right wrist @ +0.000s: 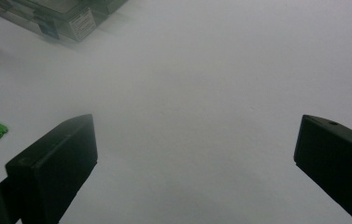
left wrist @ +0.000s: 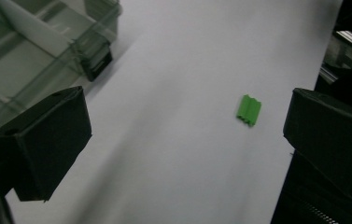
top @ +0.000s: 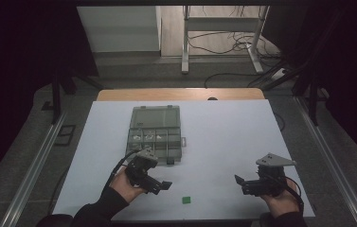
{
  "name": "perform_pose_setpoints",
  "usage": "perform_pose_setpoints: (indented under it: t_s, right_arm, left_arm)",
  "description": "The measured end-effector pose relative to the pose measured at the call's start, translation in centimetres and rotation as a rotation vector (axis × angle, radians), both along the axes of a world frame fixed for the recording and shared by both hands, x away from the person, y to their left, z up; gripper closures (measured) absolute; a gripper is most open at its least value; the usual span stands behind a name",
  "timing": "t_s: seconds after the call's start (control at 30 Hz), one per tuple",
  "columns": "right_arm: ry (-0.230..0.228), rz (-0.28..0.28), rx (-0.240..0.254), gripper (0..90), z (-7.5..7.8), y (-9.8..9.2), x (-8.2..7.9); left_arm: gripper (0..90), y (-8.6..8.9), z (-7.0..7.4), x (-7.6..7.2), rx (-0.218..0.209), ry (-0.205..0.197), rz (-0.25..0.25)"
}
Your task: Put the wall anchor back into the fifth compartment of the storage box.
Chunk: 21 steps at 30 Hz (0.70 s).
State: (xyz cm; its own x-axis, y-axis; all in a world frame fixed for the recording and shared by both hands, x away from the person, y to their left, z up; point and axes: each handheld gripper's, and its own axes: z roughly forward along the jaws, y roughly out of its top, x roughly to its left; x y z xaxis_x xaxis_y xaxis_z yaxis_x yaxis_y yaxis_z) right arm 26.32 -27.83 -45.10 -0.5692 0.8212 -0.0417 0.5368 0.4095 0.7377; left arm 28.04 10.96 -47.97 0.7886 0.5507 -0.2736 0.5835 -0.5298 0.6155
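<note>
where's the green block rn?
The green block lies flat on the white table near its front edge in the high view, between the left tool and right tool, closer to the left, touching neither.

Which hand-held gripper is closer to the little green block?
Left. The left hand-held gripper sits just up-left of the green block; the right hand-held gripper is farther off to the block's right.

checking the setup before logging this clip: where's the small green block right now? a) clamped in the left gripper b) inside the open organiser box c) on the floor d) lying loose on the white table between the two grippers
d: the green block lies bare on the white table, apart from the left gripper and the right gripper, both open.
</note>
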Motion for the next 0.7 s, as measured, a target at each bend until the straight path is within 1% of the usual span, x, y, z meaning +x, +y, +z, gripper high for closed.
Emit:
perform_pose_setpoints:
  t_s: [0.03,0.07,0.1,0.13,0.17,0.2,0.23,0.27,0.3,0.33,0.37,0.43,0.47,0.5,0.53,0.57,0.63,0.7]
  right_arm:
    - [0.001,0.000,0.000,0.0,0.0,0.0,0.0]
    - [0.001,0.000,0.000,0.0,0.0,0.0,0.0]
    - [0.001,-0.001,0.000,0.0,0.0,0.0,0.0]
    - [0.001,0.000,-0.001,0.0,0.0,0.0,0.0]
    - [0.001,0.000,-0.001,0.0,0.0,0.0,0.0]
    - [0.001,0.000,-0.001,0.0,0.0,0.0,0.0]
    - [0.001,0.000,-0.001,0.0,0.0,0.0,0.0]
    - [0.001,0.000,-0.001,0.0,0.0,0.0,0.0]
    - [0.001,-0.001,-0.001,0.0,0.0,0.0,0.0]
    - [0.001,-0.001,-0.001,0.0,0.0,0.0,0.0]
    - [0.001,-0.002,0.000,0.0,0.0,0.0,0.0]
    - [0.000,-0.003,0.001,0.0,0.0,0.0,0.0]
    - [-0.002,-0.004,0.001,0.0,0.0,0.0,0.0]
    - [-0.005,-0.007,0.001,0.0,0.0,-0.1,0.0]
    - [-0.005,-0.007,0.001,0.0,0.0,-0.1,0.0]
    - [-0.006,-0.011,0.004,0.0,0.1,-0.1,-0.1]
    - [-0.006,-0.012,0.005,0.0,0.1,-0.1,-0.1]
    - [-0.007,-0.013,0.006,0.0,0.1,-0.2,0.0]
  left_arm:
    - [6.9,-0.5,-0.1,0.0,0.011,0.003,0.001]
    - [9.0,-0.5,-0.1,0.0,0.011,0.003,0.001]
    - [9.0,-0.7,-0.2,0.0,0.019,0.001,-0.005]
    - [15.2,-1.1,-0.2,-0.1,0.026,-0.008,-0.012]
    - [17.6,-1.2,-0.3,-0.1,0.028,-0.010,-0.019]
    - [17.6,-1.5,-0.3,-0.1,0.030,-0.015,-0.031]
    - [24.0,-2.0,-0.4,-0.2,0.034,-0.024,-0.050]
    - [27.8,-2.0,-0.4,-0.2,0.034,-0.024,-0.050]
    - [27.8,-2.2,-0.5,-0.2,0.042,-0.026,-0.064]
    - [32.3,-2.5,-0.6,-0.2,0.037,-0.021,-0.068]
    - [34.8,-2.8,-0.7,-0.2,0.039,-0.017,-0.080]
    - [38.6,-3.3,-0.9,-0.3,0.058,-0.019,-0.102]
    - [40.5,-3.8,-1.1,-0.4,0.060,-0.015,-0.109]
    - [43.8,-4.1,-1.2,-0.5,0.069,-0.017,-0.117]
    - [43.8,-4.3,-1.3,-0.6,0.075,-0.017,-0.123]
    - [46.7,-4.8,-1.5,-0.7,0.097,-0.016,-0.151]
    - [47.9,-5.1,-1.7,-0.8,0.090,-0.011,-0.147]
    - [51.4,-5.4,-1.9,-0.8,0.110,-0.010,-0.174]
